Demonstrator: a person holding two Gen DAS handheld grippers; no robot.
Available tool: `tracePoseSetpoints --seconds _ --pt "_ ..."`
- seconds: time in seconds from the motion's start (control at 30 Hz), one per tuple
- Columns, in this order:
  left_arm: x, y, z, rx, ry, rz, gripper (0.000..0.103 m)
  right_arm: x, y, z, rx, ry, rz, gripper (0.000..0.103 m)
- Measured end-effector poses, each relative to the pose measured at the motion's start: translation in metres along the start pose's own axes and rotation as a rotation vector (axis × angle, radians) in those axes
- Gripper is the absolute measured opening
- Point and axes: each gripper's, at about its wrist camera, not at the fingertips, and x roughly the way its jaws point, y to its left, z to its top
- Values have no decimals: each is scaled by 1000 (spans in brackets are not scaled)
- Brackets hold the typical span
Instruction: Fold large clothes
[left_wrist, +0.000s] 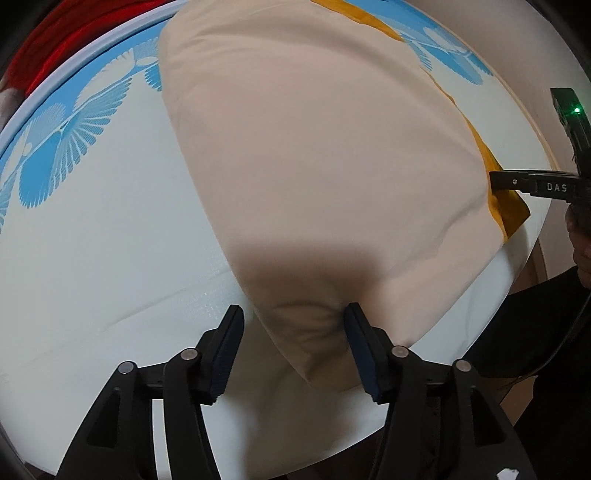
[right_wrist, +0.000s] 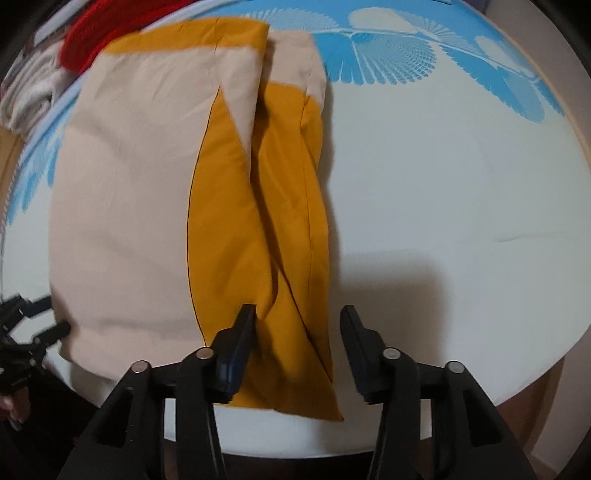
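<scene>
A large beige and orange garment (left_wrist: 325, 166) lies folded on the round white table (left_wrist: 92, 240). Its near beige corner sits between the fingers of my left gripper (left_wrist: 294, 310), which stands open; the pads do not press the cloth. In the right wrist view the garment (right_wrist: 133, 203) shows a beige half and a long orange fold (right_wrist: 236, 221). My right gripper (right_wrist: 299, 309) is open over the orange end near the table's front edge, its left finger brushing the cloth. Each gripper shows in the other's view: right gripper (left_wrist: 496, 181), left gripper (right_wrist: 55, 314).
The table carries a blue feather pattern (right_wrist: 388, 48) along its far side. A red cloth (right_wrist: 96, 33) and a grey striped cloth (right_wrist: 29, 92) lie beyond the table's far rim. A person's hand (left_wrist: 580, 240) holds the right gripper's handle.
</scene>
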Motion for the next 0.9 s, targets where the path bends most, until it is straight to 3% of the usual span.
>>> tracePoseSetpoints --seconds 0.23,0.4,0.5,0.67,0.7,0.83,0.9 --pt "-2 9 -2 -2 3 1 57 19 -10 -4 -7 105 -14 56" --pt "-6 17 -4 -33 -5 0 61 13 -23 -18 17 98 -29 59" --pt "-12 18 -13 -59 -24 22 68 3 -31 -31 -5 61 -100 59" --pt "-30 17 -36 -103 -94 125 76 -24 -43 -71 -3 -85 -385 59" --pt "-37 15 -42 -118 -122 162 80 -31 -46 -79 24 -131 -401 59" --pt "-72 5 -69 -162 -267 295 88 -74 -53 -124 103 -398 -322 59" --pt "-92 -9 -86 -153 -355 334 91 -95 -46 -139 108 -490 -267 61"
